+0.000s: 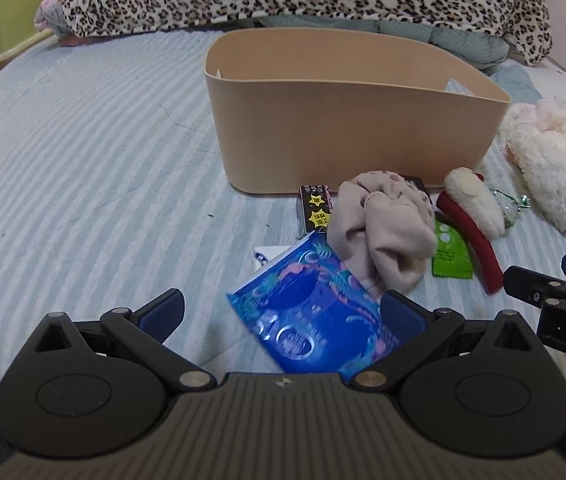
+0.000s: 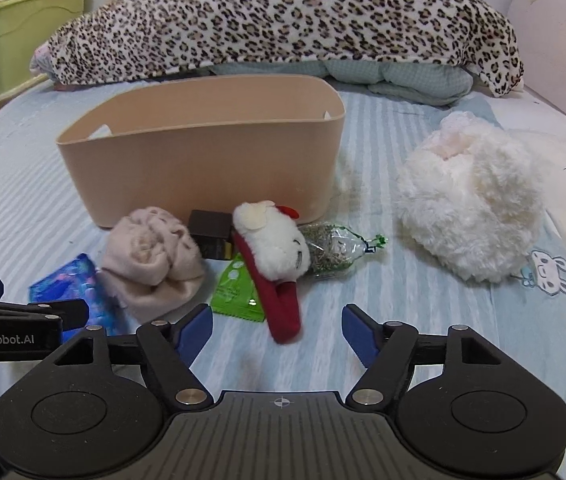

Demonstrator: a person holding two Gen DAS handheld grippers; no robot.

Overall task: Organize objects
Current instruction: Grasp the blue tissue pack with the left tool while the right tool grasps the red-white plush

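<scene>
Hardly begun, I judge: the bin shows nothing inside from here, and everything lies on the bed before or beside it. I count one blue packet, sock bundle, dark box, green sachet, red-and-white toy, herb bag, fluffy toy. My left gripper gapes around the packet; my right gripper is spread, empty.

Right gripper jaws spread wide just short of the red-banded plush
</scene>
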